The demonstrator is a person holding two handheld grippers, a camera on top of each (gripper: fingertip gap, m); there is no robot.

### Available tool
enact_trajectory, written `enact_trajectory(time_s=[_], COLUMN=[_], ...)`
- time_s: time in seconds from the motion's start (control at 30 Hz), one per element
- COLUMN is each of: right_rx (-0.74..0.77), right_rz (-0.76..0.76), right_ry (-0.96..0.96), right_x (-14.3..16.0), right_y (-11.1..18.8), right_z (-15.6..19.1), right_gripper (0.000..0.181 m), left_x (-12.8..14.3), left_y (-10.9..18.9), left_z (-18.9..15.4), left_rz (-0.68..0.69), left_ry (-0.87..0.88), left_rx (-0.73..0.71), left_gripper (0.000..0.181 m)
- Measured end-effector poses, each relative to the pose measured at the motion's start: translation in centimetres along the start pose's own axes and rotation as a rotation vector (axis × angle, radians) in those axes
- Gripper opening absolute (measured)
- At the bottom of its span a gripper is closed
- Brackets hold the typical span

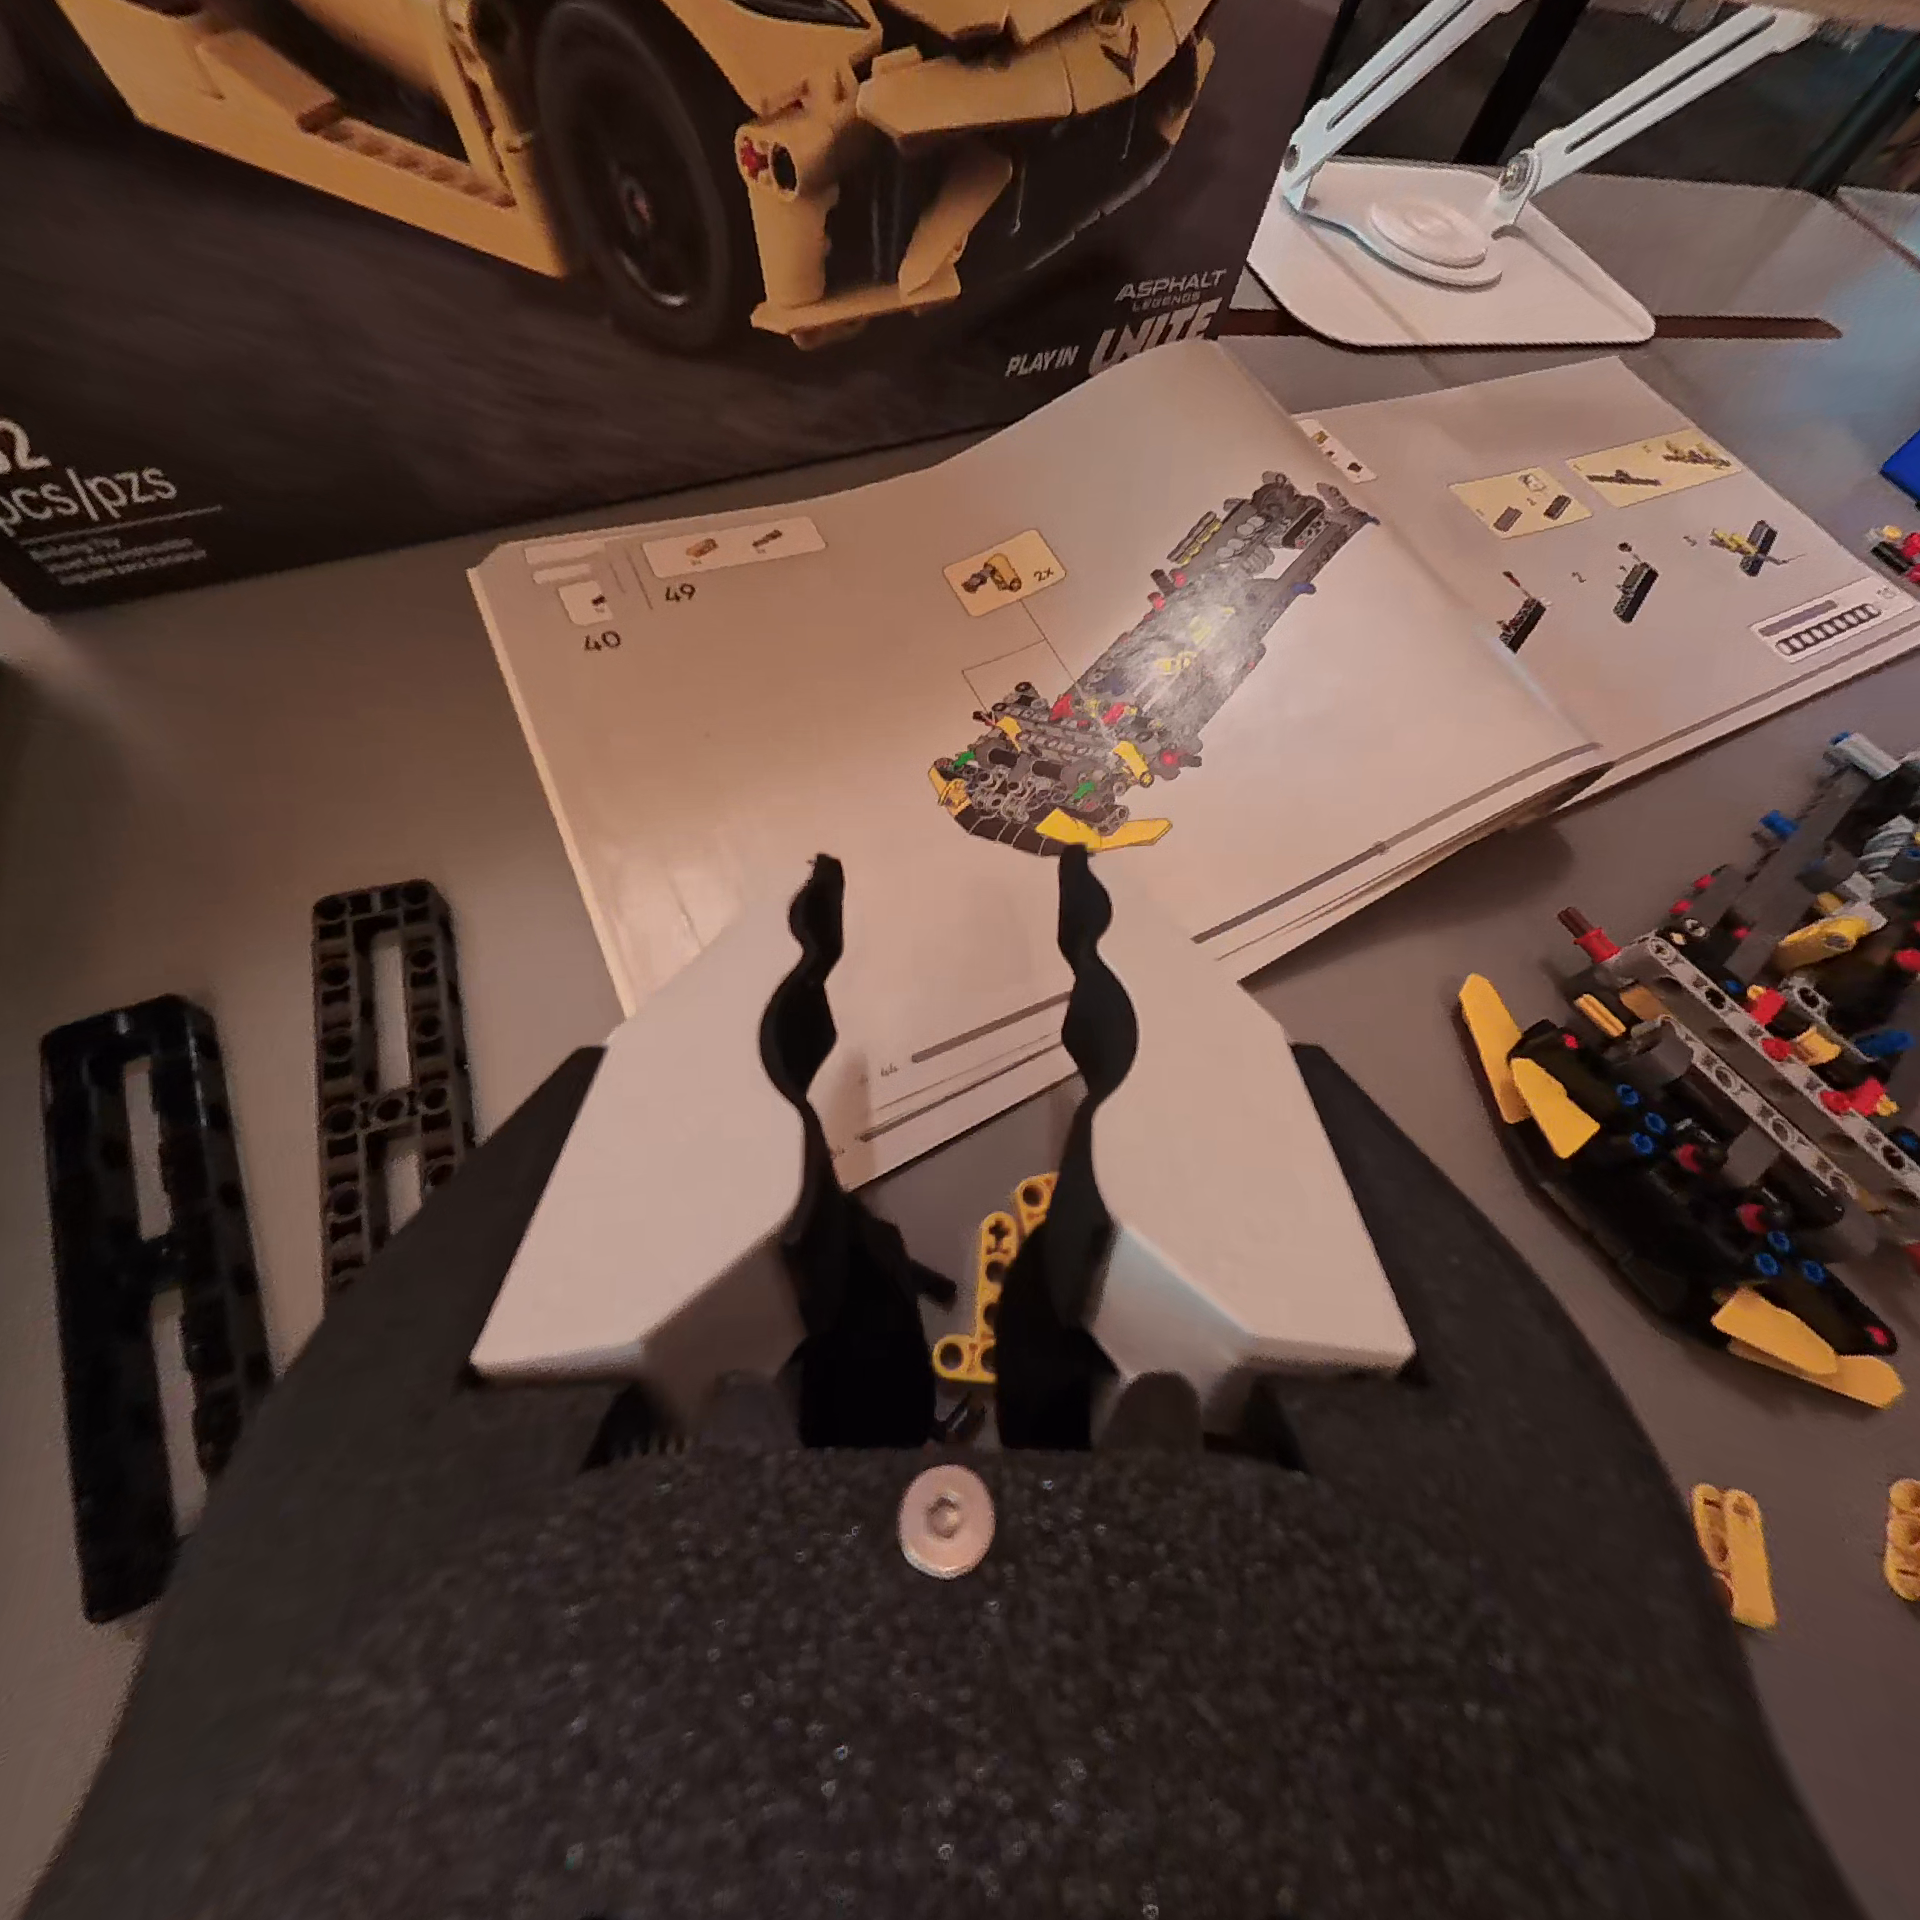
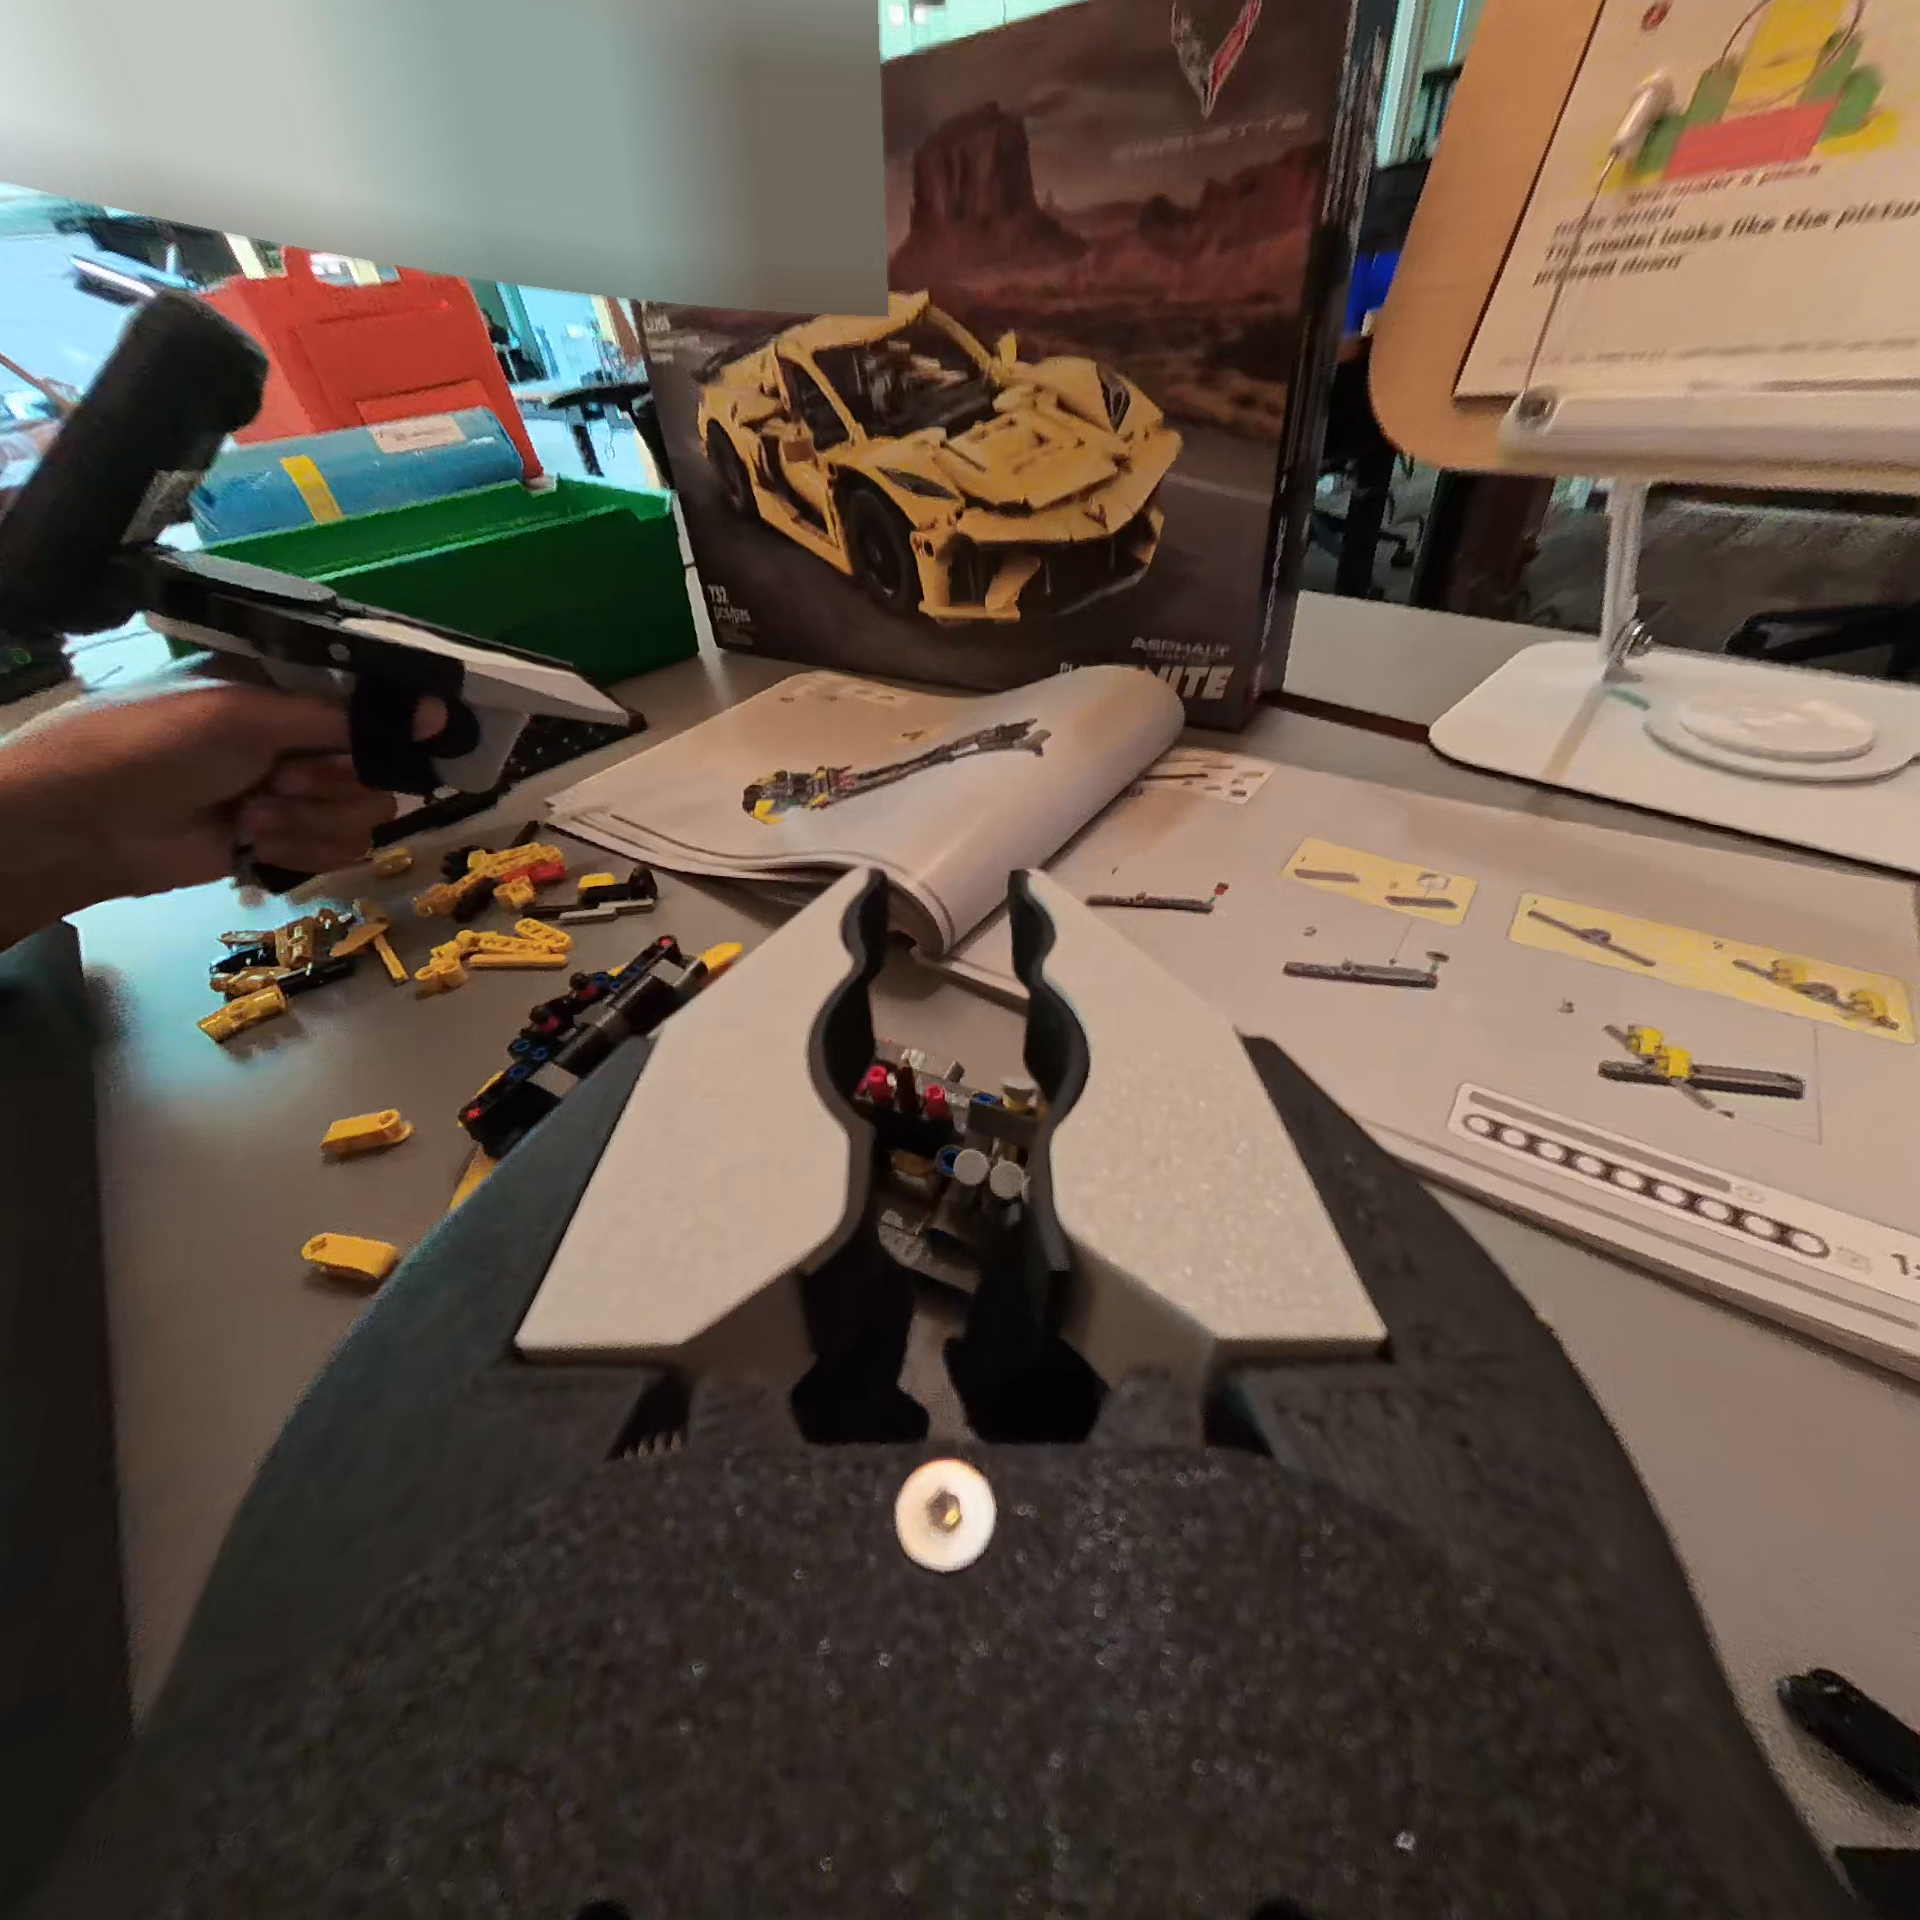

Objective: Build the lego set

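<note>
A half-built black, grey and yellow car chassis (image 1: 1714,1122) lies on the grey table (image 1: 312,748) at the right. My right gripper (image 2: 948,888) straddles the chassis (image 2: 940,1132); its jaws stand narrowly apart and the build fills the gap, touching both. My left gripper (image 1: 948,860) is open and empty, hovering over the open instruction booklet (image 1: 831,707). A yellow beam (image 1: 1000,1273) lies on the table beneath its fingers. The left gripper also shows in the right wrist view (image 2: 608,715), held by a hand, above loose yellow and black pieces (image 2: 488,904).
Two black frame pieces (image 1: 135,1278) (image 1: 384,1070) lie at the left. The set's box (image 1: 520,260) stands behind the booklet. A white stand base (image 1: 1444,260) holds a board at the back right. Small yellow parts (image 1: 1730,1553) lie near the front; a green bin (image 2: 499,582) sits far left. Tip to tip, the grippers are about 30 cm apart.
</note>
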State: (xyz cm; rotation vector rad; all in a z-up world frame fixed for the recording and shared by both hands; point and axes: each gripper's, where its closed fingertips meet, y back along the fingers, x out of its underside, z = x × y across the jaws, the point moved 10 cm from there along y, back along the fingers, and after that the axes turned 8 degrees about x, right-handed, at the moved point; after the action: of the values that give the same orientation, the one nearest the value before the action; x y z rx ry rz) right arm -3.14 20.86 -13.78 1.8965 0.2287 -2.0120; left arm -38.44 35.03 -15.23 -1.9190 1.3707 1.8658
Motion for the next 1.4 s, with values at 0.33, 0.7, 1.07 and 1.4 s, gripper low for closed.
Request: enact_trajectory(time_s=[0.33, 0.7, 1.07, 1.4], right_rx=[-0.036, -0.111, -0.135, -0.159], right_rz=[0.034, 0.150, 0.158, 0.144], right_ry=[-0.008, 0.007, 0.120, 0.057], right_x=[0.4, 0.8, 0.6, 0.4], right_y=[-0.7, -1.0, 0.1, 0.7], right_z=[0.4, 1.7, 4.1, 4.4], right_gripper=[0.024, 0.025, 0.023, 0.023], left_x=[0.2, -0.2, 1.4, 7.7], left_y=[0.2, 0.7, 1.8, 3.9], left_z=[-0.7, -2.4, -9.5, -14.8], left_rz=[0.000, -0.067, 0.156, 0.536], left_ry=[-0.042, -0.169, -0.330, -0.491], left_rx=[0.026, 0.109, 0.399, 0.307], left_gripper=[0.032, 0.023, 0.029, 0.035])
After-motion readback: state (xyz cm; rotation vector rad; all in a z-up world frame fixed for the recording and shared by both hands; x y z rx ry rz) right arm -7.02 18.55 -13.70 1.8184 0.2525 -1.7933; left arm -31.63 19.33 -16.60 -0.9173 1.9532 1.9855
